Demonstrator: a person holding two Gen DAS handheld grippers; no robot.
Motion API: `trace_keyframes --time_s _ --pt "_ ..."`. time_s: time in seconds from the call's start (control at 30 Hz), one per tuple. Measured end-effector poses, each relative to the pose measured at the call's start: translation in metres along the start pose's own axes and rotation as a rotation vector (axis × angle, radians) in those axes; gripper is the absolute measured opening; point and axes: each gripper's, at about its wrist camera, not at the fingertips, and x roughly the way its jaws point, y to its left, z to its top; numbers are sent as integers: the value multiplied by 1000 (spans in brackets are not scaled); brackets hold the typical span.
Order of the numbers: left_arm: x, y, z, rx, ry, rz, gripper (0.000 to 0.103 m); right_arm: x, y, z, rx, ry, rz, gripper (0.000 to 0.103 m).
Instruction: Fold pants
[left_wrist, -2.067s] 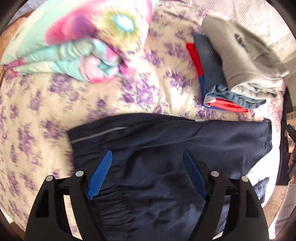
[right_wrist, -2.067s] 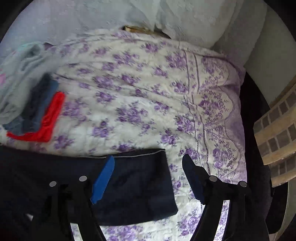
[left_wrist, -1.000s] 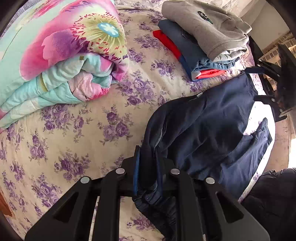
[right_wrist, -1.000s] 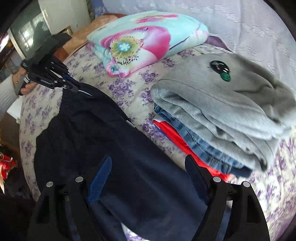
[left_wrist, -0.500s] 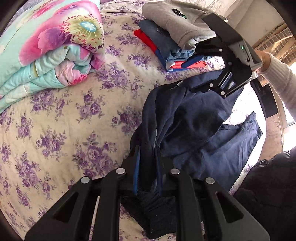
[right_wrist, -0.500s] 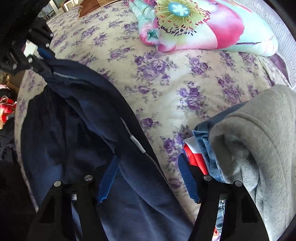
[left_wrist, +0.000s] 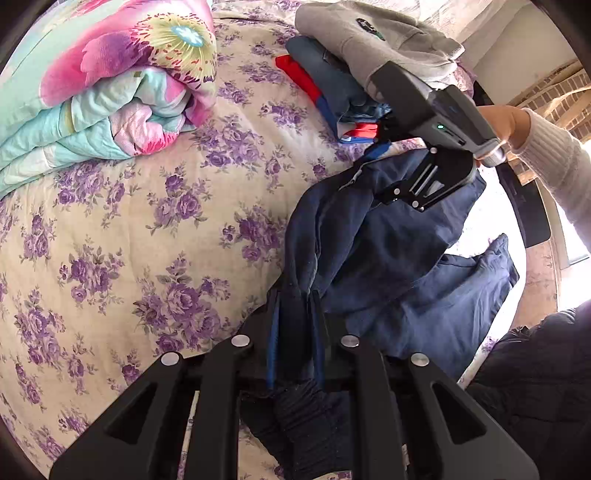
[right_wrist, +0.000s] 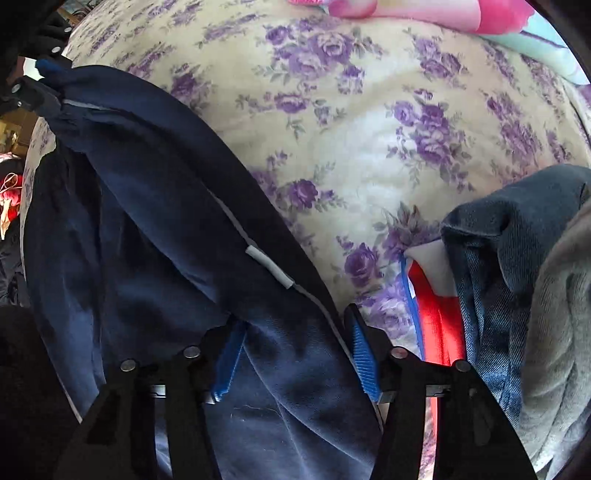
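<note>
On the left wrist view, a folded flowery quilt (left_wrist: 103, 85) lies at about ten o'clock on the bed sheet (left_wrist: 110, 240) with purple flowers. At six o'clock the left gripper (left_wrist: 295, 332) pinches a bunched edge of the dark blue pants (left_wrist: 388, 251), with its jaws very close together. The pants run from there up toward two o'clock and spill over the bed edge at three o'clock. At one o'clock sits a stack of folded clothes (left_wrist: 351, 48) with a grey top on it. Just below it, the right gripper (left_wrist: 373, 153) comes down on the far edge of the pants.

On the right wrist view, the pants (right_wrist: 166, 221) fill the left half. The right gripper (right_wrist: 295, 350) has just been closing, with pants cloth between its blue pads (right_wrist: 364, 354). They seem to touch the cloth, but a firm pinch is hard to see. The stack of folded clothes (right_wrist: 517, 277) lies at three o'clock.
</note>
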Motion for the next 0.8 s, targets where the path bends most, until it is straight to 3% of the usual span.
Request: trace_keyframes --time_s 0.07,0.23,0.47,0.67,0.8 --pt "1 0 1 2 6 15 14 -14 6 -4 -3 -26 -1 20" --pt "0 0 1 3 20 33 14 -54 6 -32 40 -114 44 14" --pt "-10 -22 -2 58 47 102 14 -91 68 -68 35 -239 -212 13" --pt "-23 -58 -40 113 50 139 14 -105 144 -121 75 -260 -297 13" --pt "-23 -80 -82 137 71 152 14 -87 215 -154 42 -251 -372 13"
